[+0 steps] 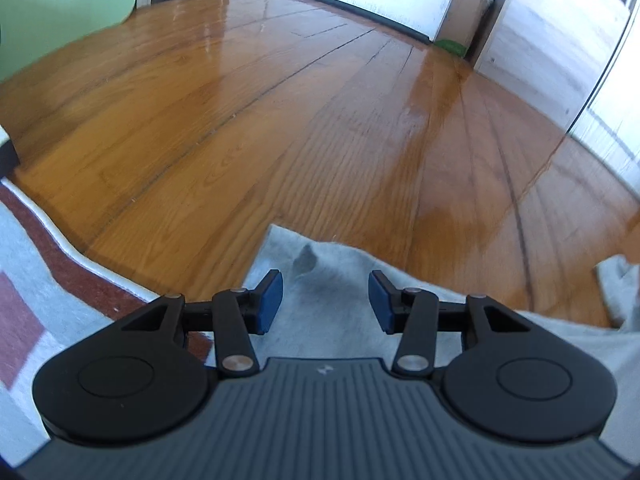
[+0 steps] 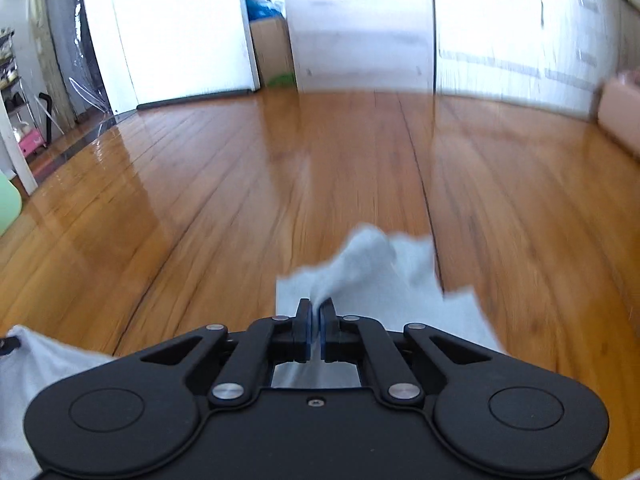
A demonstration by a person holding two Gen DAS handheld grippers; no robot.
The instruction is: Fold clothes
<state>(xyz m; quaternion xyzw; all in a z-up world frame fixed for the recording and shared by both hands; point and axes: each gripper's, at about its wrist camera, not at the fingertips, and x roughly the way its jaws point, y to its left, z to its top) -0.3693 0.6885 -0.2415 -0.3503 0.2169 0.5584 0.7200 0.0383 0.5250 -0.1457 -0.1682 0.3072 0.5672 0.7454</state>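
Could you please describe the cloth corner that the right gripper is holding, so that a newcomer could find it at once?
Start from the glossy wooden floor and find the pale grey garment spread on it. Its corner is pinched in the shut jaws of the right gripper. Unlike the flat cloth around it, this corner rises in a crumpled peak.

Home interior. Glossy wood plank floor (image 2: 240,184) across mid-frame; white doors (image 2: 172,28) and cluttered shelf (image 2: 12,80) at upper left.
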